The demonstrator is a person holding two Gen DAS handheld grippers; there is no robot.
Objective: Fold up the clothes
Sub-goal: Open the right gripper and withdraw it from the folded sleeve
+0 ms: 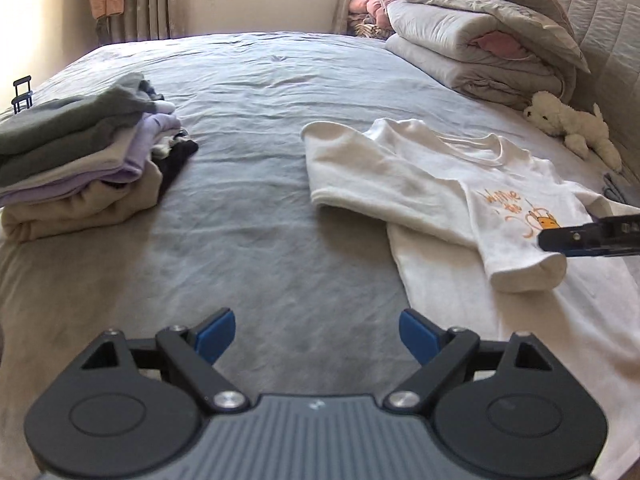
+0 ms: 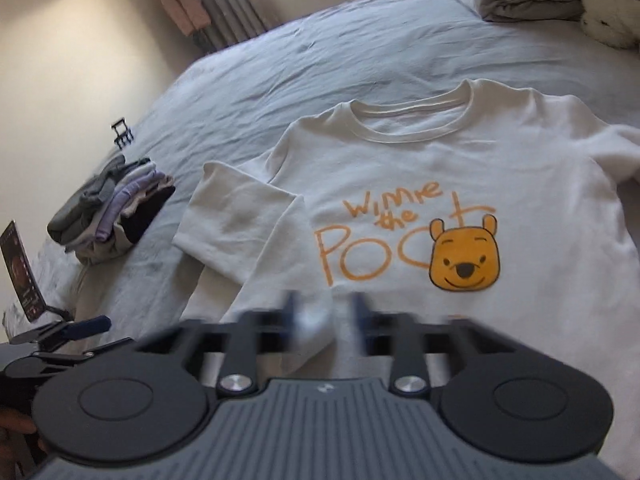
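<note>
A white sweatshirt (image 1: 420,184) (image 2: 440,168) with an orange bear print lies face up on the grey bed sheet (image 1: 260,120). One sleeve (image 2: 248,232) is folded across its front, and the cuff (image 2: 316,320) lies between the blurred, parted fingers of my right gripper (image 2: 325,312), which is open. In the left wrist view the right gripper (image 1: 560,238) reaches in from the right edge just above that cuff (image 1: 532,276). My left gripper (image 1: 316,336) (image 2: 92,326) hangs open over bare sheet to the left of the sweatshirt, nothing between its blue pads.
A stack of folded clothes (image 1: 80,160) (image 2: 112,208) sits on the bed's left side. Folded grey duvets (image 1: 480,40) and a white plush toy (image 1: 568,124) (image 2: 612,16) lie by the headboard. A window and curtains stand behind the bed.
</note>
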